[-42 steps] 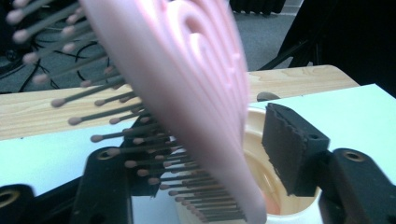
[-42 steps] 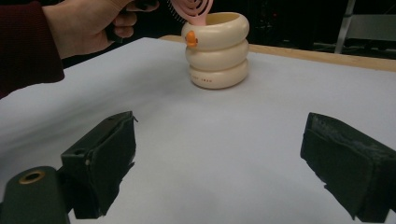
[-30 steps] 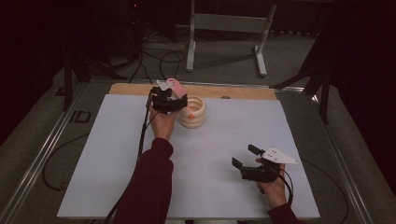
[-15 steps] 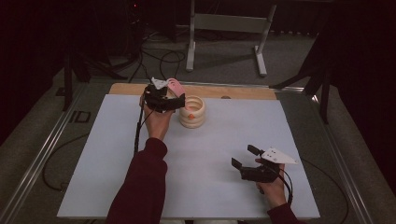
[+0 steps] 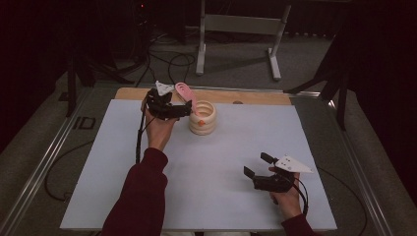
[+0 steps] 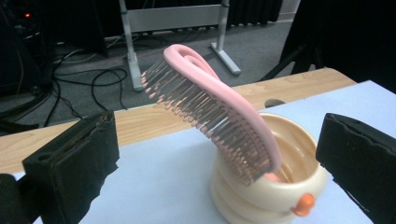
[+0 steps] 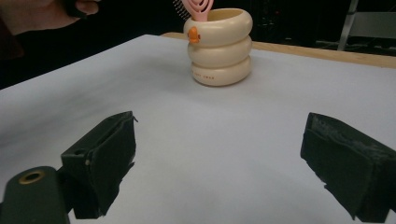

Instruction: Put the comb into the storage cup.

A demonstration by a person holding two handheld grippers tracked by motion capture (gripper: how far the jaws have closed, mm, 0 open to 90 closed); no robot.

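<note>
So from the high view, the left gripper was up near the far edge of the table, a bit left of the middle, held by a hand on a dark red sleeve; its jaws stood wide apart with nothing between them, and they pointed at the cup just beside it; in the left gripper view the two black jaws framed the cup and sat clear of it on both sides.

The cup was a cream thing shaped like three stacked rings, with a little orange knob on its rim; it stood upright on the white sheet close to the far edge, where a strip of bare wood showed behind it; a pink brush sat in it, one end down inside the cup, the rest leaning out up and toward the far left, bristles facing down; couldn't tell which end was the handle from the left gripper view alone.

Over toward the near right corner, the right gripper hung low over the sheet, well apart from the cup; jaws wide too, holding nothing; the right gripper view looked across the bare sheet at the cup in the distance, the brush poking out the top.
</note>
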